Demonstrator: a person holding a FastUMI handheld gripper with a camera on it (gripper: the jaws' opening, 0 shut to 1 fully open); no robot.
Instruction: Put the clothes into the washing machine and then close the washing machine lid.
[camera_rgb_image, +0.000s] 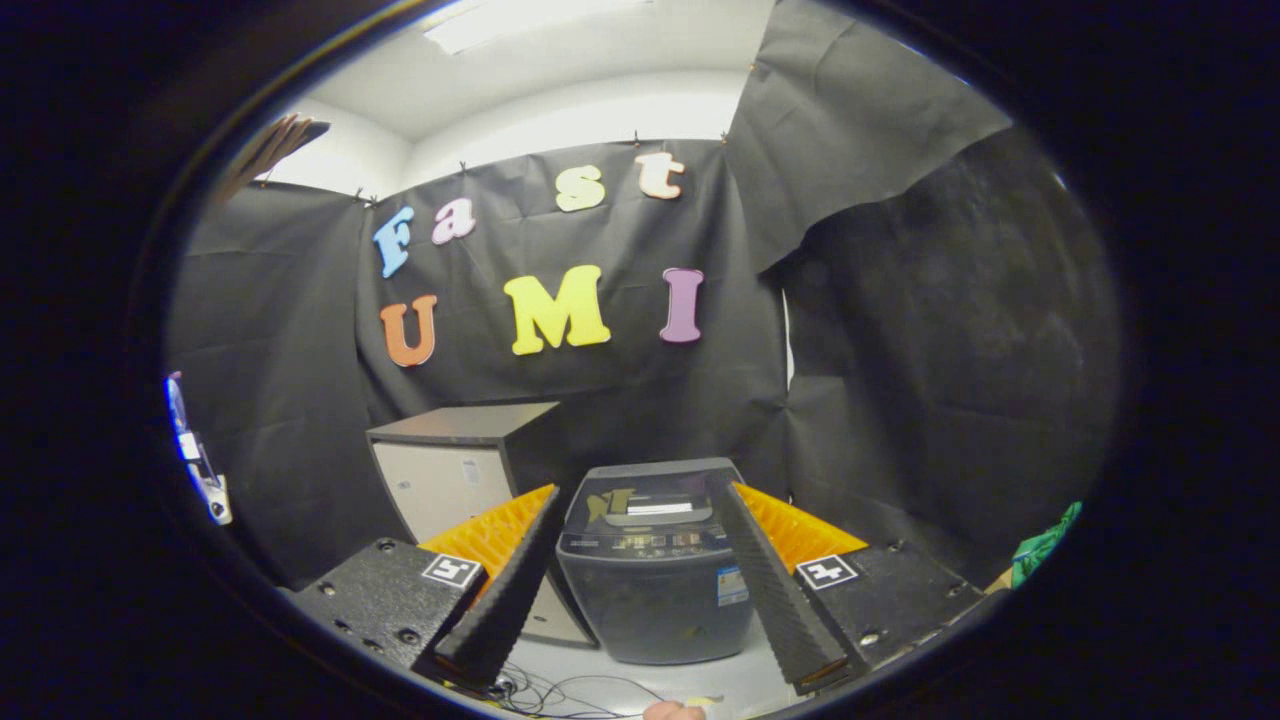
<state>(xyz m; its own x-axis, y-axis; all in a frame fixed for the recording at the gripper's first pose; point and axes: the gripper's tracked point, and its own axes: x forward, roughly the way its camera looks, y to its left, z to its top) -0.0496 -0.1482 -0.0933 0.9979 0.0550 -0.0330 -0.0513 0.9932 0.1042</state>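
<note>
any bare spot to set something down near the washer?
Washing machine lid is flat and shut; cabinet top left of it is bare. White floor ahead is partly free, though cables clutter its left. Gripper open, holding nothing.

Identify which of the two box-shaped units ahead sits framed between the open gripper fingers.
The dark washing machine, lid down; the pale cabinet stands beside it, behind one finger of the gripper.
</note>
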